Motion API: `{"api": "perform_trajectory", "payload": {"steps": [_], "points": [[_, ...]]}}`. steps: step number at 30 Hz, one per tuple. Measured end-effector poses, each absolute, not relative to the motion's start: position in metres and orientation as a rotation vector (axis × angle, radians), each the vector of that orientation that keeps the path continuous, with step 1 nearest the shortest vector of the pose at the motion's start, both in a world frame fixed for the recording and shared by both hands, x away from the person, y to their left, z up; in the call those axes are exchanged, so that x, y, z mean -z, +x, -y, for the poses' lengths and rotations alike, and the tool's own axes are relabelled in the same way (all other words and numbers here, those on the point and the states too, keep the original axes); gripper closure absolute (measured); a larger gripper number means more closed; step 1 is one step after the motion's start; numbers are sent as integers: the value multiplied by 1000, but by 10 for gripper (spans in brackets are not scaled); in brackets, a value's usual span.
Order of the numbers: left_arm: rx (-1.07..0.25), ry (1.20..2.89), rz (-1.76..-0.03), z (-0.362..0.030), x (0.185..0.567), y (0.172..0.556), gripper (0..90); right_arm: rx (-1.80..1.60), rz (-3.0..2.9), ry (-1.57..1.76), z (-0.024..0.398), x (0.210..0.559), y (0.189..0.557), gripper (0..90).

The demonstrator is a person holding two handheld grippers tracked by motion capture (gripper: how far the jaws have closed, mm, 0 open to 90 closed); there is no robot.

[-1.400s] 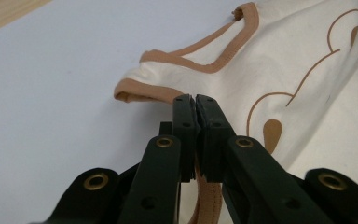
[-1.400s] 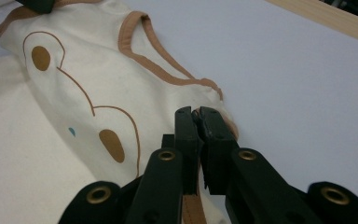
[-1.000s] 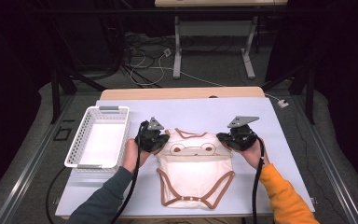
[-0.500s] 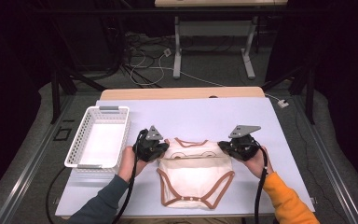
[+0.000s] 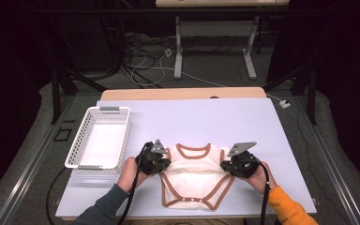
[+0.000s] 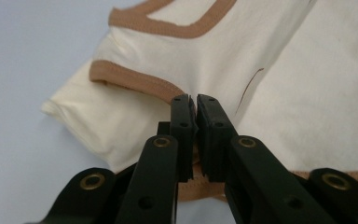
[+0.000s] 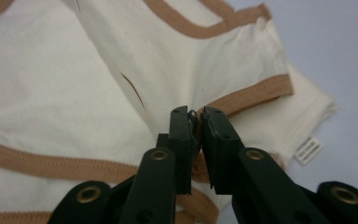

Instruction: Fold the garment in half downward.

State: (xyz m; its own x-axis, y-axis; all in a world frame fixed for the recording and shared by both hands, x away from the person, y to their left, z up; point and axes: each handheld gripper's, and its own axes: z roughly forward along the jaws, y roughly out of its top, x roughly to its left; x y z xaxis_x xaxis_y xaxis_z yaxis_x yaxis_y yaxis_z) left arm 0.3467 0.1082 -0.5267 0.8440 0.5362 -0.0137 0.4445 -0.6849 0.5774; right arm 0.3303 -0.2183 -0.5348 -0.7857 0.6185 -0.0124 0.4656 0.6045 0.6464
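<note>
**Bodysuit folded across the middle, a tool at each side**

One bodysuit (image 5: 194,180) lies flat on the counter (image 5: 192,117), just right of the basket (image 5: 101,138). Its neck opening points away from the person and its snap end points toward them, so its long axis runs from the far edge of the counter to the near one. The top half with the short sleeves lies folded over the lower half.

Count: one bodysuit, one basket, two tools, two hands.

The left tool (image 6: 193,100) sits at the bodysuit's left edge, on the side nearer the basket. Its jaws are nearly closed, with cream cloth and tan trim pinched between them at the sleeve. The right tool (image 7: 195,112) sits at the bodysuit's right edge, away from the basket. Its jaws have just been opening a little, and a narrow gap shows at the tips; trim still lies between the pads lower down.

Compared with a second ago, both tools are closer to the person and lower. The collar, then lifted and bunched farther from the person, now lies flat over the bodysuit's middle.
</note>
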Motion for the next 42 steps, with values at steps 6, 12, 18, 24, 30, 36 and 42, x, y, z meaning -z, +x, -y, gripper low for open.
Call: {"api": "perform_trajectory", "payload": {"steps": [6, 12, 18, 24, 30, 36, 42], "points": [[-146, 2457, -727, -112, 529, 347, 660, -937, -2648, 926, 219, 539, 332, 623], [-227, 2396, -786, -119, 516, 354, 412, -990, -2562, 953, 228, 526, 336, 570], [-273, 2368, -804, -115, 508, 366, 374, -1022, -2482, 981, 231, 520, 347, 575], [-305, 2355, -851, -105, 511, 384, 394, -1019, -2459, 989, 224, 521, 360, 602], [-305, 2373, -900, -98, 525, 398, 442, -963, -2475, 1013, 215, 529, 378, 632], [-272, 2391, -896, -99, 534, 404, 511, -887, -2551, 1049, 206, 543, 391, 659], [-240, 2404, -871, -99, 545, 403, 647, -855, -2521, 1008, 207, 546, 388, 737]]}}
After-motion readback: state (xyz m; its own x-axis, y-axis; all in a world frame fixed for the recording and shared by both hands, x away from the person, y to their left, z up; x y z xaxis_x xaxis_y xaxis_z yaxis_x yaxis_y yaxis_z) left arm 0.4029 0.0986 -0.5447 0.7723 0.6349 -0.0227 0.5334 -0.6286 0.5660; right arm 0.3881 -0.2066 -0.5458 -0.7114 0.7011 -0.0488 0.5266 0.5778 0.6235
